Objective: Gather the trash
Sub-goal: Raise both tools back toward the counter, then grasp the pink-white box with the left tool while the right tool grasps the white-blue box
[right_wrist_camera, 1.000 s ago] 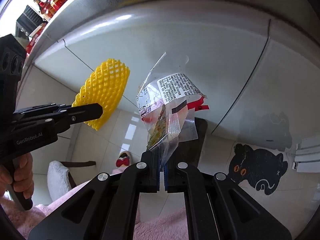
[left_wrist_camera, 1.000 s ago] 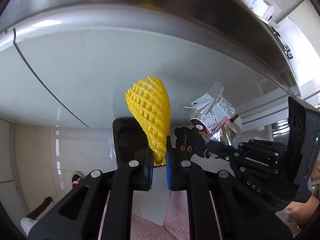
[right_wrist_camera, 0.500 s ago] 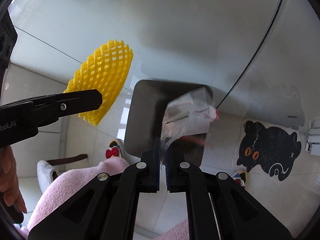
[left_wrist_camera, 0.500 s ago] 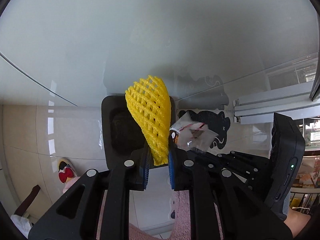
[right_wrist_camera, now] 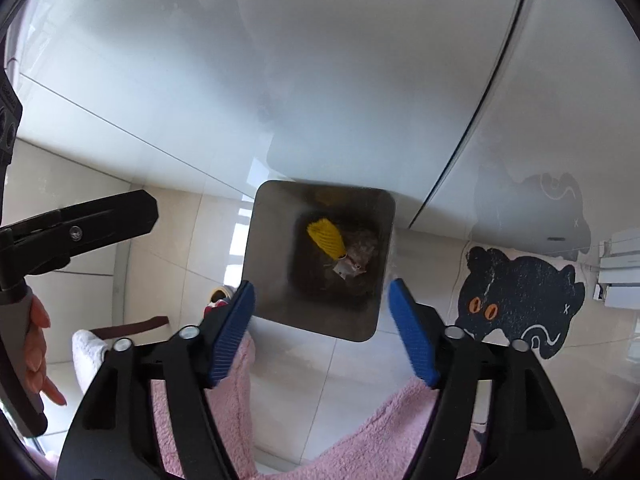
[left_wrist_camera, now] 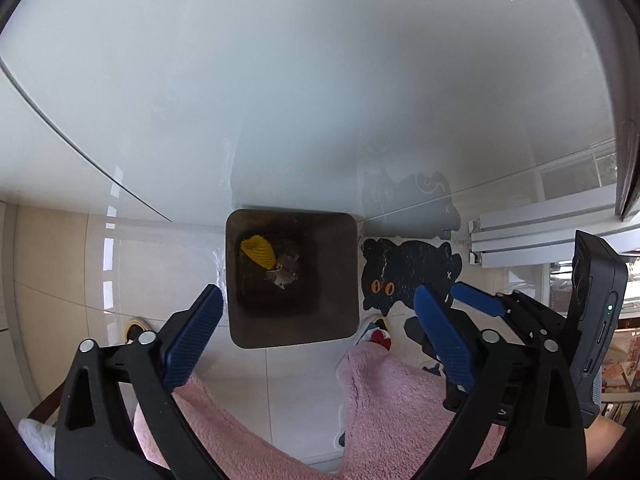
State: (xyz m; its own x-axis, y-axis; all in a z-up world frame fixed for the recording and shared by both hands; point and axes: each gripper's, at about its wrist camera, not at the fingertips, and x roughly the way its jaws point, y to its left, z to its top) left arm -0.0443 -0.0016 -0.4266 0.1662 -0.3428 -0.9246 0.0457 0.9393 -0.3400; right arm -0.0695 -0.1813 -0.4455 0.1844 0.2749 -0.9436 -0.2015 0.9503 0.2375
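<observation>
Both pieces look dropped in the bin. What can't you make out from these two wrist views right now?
- Left wrist view: the wrapper beside the yellow foam net is too small and dim to read.
- Right wrist view: the bin bottom is in shadow, so other trash is unclear.
- Both views: the floor beneath is hidden by pink fleece.

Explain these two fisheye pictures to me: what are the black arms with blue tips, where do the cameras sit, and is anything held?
Each picture comes from a camera on a hand-held two-finger gripper, looking down along its fingers. The blue strips are the finger pads. Both the left gripper and the right gripper have just been opening and hold nothing. Below stands a dark trash bin on a tiled floor. Inside lie a yellow foam net and a clear wrapper. Beside the bin lies a black cat mat.
</observation>
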